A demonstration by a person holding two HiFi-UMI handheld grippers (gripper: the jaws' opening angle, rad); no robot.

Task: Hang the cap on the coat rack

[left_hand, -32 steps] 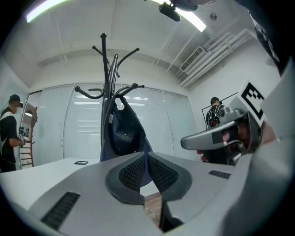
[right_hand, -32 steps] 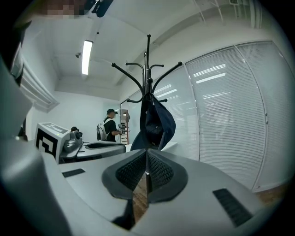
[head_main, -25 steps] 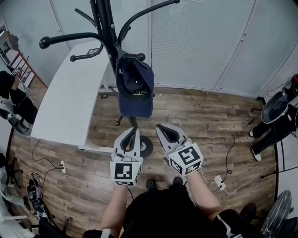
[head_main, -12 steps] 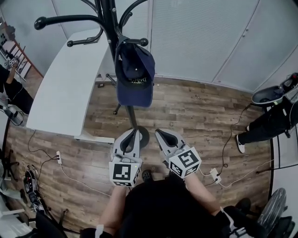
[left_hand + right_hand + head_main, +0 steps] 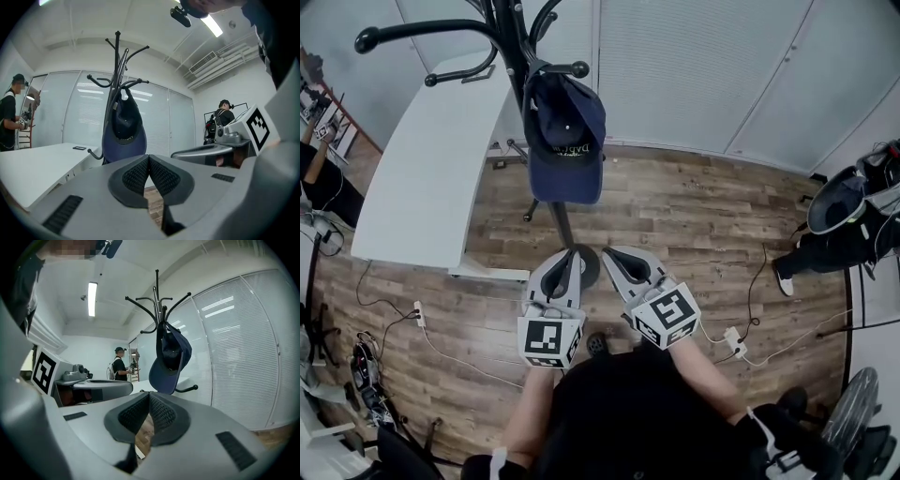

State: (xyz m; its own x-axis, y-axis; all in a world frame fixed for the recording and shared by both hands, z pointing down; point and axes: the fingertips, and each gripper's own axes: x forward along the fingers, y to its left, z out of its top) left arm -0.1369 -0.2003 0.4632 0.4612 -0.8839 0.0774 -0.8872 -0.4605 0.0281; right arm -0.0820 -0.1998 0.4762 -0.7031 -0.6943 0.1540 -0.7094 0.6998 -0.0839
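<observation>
Reaching forward from the torso, both bare forearms hold their grippers side by side and low, marker cubes nearest the body. The left gripper (image 5: 570, 258) points to about 12 o'clock in the head view. The right gripper (image 5: 614, 258) angles toward 11 o'clock, so the two tips nearly converge over the rack's round base.

Each gripper view shows its own jaws drawn together, ribbed pads meeting at the tip, with nothing between them.

The navy cap (image 5: 565, 141) hangs at 12 o'clock from the grippers, on a short hook of the black coat rack (image 5: 511, 37) and well apart from both of them. Its long axis runs vertically, crown up by the hook and brim pointing at the floor. From the left gripper view the cap (image 5: 124, 131) seems to show its hollow underside, though the dark fabric makes that uncertain.

A white worktop (image 5: 431, 178) lies at 10 o'clock, beside the rack.
</observation>
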